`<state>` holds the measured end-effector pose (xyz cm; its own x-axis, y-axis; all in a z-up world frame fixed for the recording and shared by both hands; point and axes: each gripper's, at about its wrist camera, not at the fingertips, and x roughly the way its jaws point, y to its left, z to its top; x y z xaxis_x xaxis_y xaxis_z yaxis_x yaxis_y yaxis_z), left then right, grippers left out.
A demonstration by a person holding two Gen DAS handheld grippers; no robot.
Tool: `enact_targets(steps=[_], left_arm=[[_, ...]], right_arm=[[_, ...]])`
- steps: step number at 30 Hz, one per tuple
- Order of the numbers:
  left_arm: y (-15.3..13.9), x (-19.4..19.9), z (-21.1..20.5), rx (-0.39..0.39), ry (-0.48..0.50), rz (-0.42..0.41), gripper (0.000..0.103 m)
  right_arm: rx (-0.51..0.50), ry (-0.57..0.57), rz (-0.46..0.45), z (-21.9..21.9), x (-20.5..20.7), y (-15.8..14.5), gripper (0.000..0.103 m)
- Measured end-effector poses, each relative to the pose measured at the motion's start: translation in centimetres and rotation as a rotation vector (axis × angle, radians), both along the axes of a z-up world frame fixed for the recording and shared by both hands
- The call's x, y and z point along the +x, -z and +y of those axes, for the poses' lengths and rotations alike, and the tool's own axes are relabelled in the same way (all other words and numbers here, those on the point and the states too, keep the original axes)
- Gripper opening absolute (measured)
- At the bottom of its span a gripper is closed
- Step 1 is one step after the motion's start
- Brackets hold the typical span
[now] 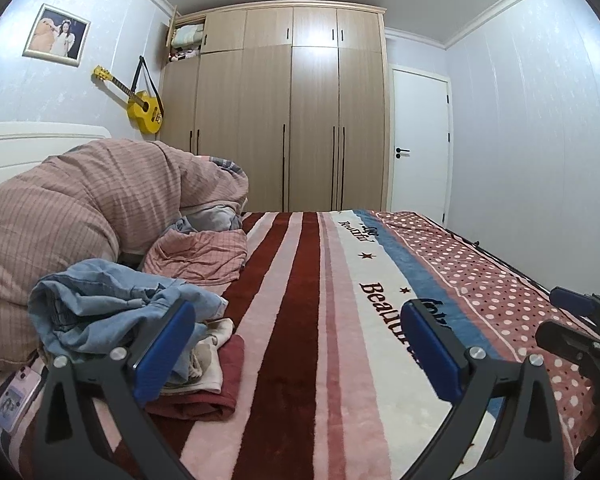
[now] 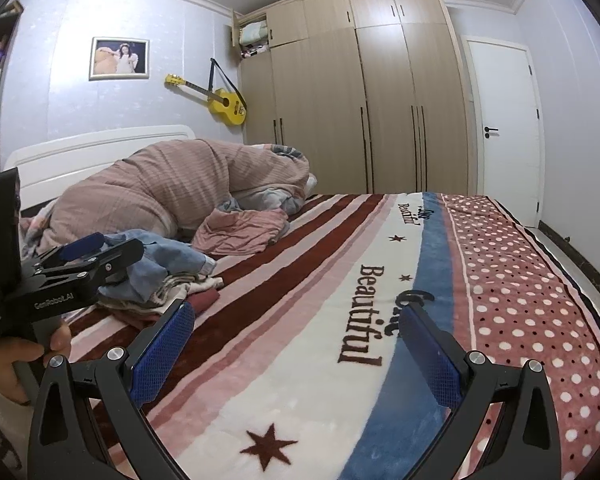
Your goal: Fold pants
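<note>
A crumpled pair of light blue denim pants (image 1: pixel 112 300) lies on top of a small pile of clothes at the left side of the bed; it also shows in the right wrist view (image 2: pixel 164 258). Under it are a cream garment (image 1: pixel 212 356) and a dark red one (image 1: pixel 216 392). My left gripper (image 1: pixel 296 344) is open and empty, just right of the pile. My right gripper (image 2: pixel 298 354) is open and empty above the striped blanket. The left gripper also shows in the right wrist view (image 2: pixel 88 260), beside the pants.
The bed is covered by a striped and dotted blanket (image 1: pixel 320 320) with lettering. A bunched pink duvet (image 1: pixel 80 200) and a pink garment (image 1: pixel 196 256) lie at the head end. A phone (image 1: pixel 18 400) lies at the left. A wardrobe (image 1: pixel 292 112) and a door (image 1: pixel 418 144) stand behind.
</note>
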<state>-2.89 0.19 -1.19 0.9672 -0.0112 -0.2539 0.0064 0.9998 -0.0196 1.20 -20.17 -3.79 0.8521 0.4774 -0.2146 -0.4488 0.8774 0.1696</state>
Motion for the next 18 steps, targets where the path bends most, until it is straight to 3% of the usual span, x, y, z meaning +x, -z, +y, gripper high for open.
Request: enact_targets(steps=[18], left_arm=[[0.1,0.0,-1.1,0.008,0.010,0.009,0.102]], right_arm=[[0.012,0.015,0.011,-1.3,-0.5,0.4,0.102]])
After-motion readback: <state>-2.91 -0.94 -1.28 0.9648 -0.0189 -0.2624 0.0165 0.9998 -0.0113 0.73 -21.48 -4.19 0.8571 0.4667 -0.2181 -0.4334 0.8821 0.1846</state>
